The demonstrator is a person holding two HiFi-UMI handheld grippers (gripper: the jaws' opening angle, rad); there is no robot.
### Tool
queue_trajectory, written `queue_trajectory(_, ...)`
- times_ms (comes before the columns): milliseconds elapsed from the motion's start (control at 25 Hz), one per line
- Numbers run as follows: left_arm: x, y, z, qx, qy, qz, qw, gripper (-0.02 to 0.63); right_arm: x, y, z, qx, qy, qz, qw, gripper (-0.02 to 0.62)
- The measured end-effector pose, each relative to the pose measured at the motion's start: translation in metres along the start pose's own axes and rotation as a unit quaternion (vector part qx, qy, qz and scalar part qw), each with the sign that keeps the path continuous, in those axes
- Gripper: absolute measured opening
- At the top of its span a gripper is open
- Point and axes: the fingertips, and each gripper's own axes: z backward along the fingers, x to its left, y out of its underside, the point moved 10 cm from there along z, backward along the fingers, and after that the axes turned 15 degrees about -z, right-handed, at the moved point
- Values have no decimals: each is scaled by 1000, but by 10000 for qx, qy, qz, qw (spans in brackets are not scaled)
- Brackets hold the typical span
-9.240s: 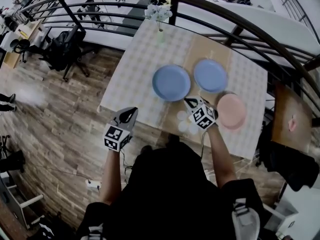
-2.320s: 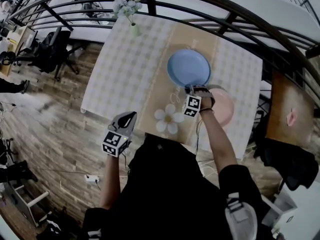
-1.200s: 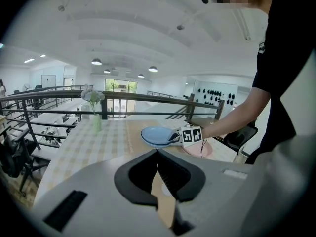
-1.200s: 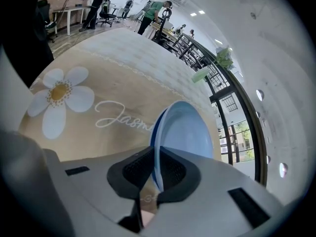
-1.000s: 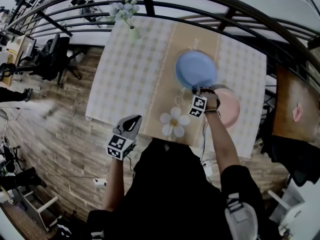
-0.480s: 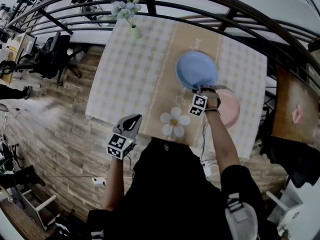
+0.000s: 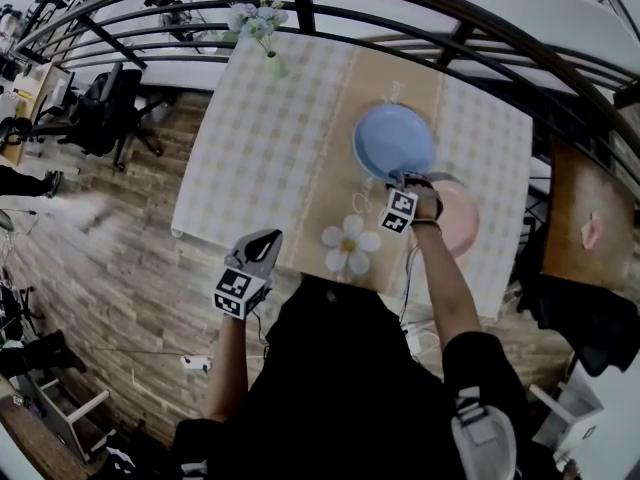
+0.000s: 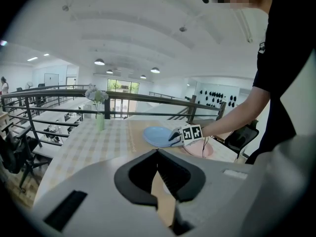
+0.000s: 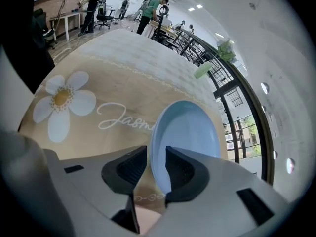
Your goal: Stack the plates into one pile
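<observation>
A blue plate (image 7: 393, 140) lies on the tan runner at the table's far middle, also in the left gripper view (image 8: 159, 135). A pink plate (image 7: 462, 218) sits to its right and nearer to me. My right gripper (image 7: 400, 180) points steeply down at the blue plate's near rim. In the right gripper view the blue plate (image 9: 190, 132) has its rim between the jaws of the right gripper (image 9: 156, 154). They have just been opening, and a gap shows on each side of the rim. My left gripper (image 7: 262, 238) hangs off the table's near left edge, its tips (image 8: 158, 152) together and empty.
A vase of flowers (image 7: 270, 63) stands at the table's far left corner. A dark railing (image 7: 450, 28) curves behind the table. A daisy print (image 7: 348, 243) marks the runner near me. A wooden side table (image 7: 585, 228) is at the right.
Nine seconds ago two blue plates lay side by side; now only one blue disc shows. Over the last second both grippers have stayed where they were.
</observation>
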Motion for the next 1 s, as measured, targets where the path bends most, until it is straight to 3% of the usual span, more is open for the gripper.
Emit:
queue_trajectory(600, 15, 2, 15, -146, 153, -90, 9997, 2, 13, -3, 19, 76, 154, -283, 9995, 118)
queue_trajectory(1000, 23, -5, 12, -325, 516, -283, 9977, 2, 31, 14, 42, 294, 327, -730, 9964, 109)
